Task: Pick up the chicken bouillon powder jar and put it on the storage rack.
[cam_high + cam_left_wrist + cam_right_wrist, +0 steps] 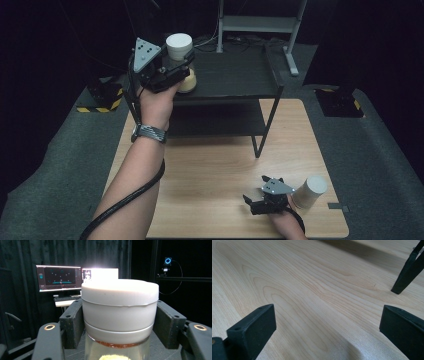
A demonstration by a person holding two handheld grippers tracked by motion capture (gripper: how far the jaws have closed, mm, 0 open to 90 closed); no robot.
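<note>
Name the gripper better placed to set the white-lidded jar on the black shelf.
Left. The left gripper is shut on the jar right at the black shelf; the right gripper rests open and empty on the table.

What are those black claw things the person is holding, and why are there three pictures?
A person holds a grabbing tool in each hand. One picture looks down from above; each of the others comes from a camera riding on one tool. The left gripper is shut on a jar with a white lid, held up by the black shelf. The right gripper rests low over the wooden table, its jaws open and holding nothing. Beside it stands a second white-lidded jar.
</note>
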